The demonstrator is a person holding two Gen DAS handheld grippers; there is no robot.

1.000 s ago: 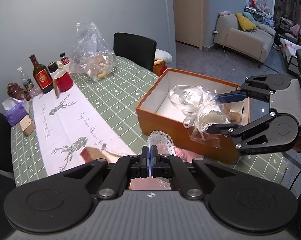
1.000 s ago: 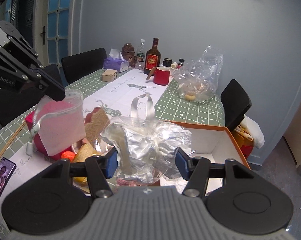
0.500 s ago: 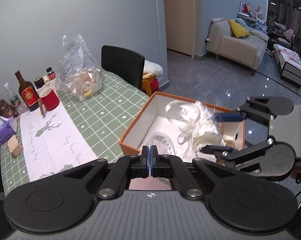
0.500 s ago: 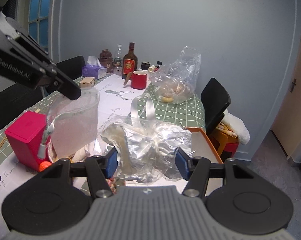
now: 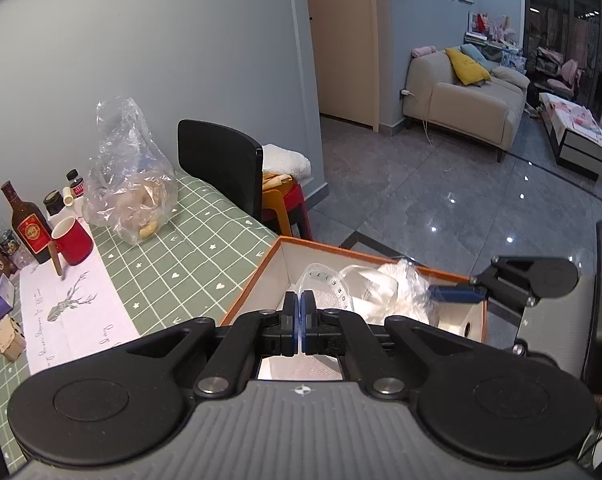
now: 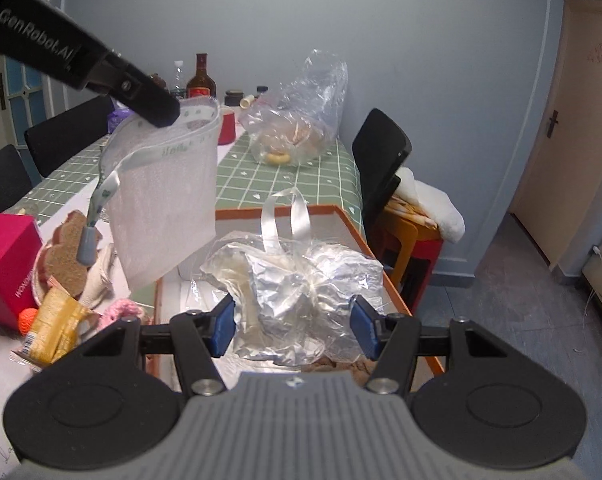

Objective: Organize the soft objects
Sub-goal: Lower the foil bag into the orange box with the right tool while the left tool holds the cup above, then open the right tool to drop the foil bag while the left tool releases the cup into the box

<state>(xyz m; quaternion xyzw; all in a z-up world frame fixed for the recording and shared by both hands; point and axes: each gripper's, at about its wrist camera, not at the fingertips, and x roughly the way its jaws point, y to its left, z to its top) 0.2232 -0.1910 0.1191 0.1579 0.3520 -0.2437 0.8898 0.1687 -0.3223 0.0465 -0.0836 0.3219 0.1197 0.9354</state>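
My left gripper (image 5: 301,322) is shut on the rim of a white mesh drawstring pouch (image 5: 327,280), which hangs in the air at the near left corner of the orange box (image 5: 253,284). The right wrist view shows the same pouch (image 6: 165,208) dangling from the left gripper (image 6: 157,114), its cord end loose below. My right gripper (image 6: 293,326) is shut on a crinkled clear plastic bundle (image 6: 301,280) tied with a white ribbon loop, held over the orange box (image 6: 385,276). In the left wrist view that bundle (image 5: 389,286) sits against the right gripper's blue pad; its lower finger is hidden.
Left of the box lie a pink carton (image 6: 5,264), a yellow snack packet (image 6: 53,328), an orange ball (image 6: 28,318) and brown soft pieces. Farther back stand a red mug (image 5: 75,240), a brown bottle (image 5: 27,224) and a clear bag of bread (image 5: 135,196). A black chair (image 5: 221,164) and a stool flank the table's end.
Both grippers have moved across the table toward the orange box. The pouch now hangs at the box's corner, and the bundle sits further over the box. Neither grip has changed.
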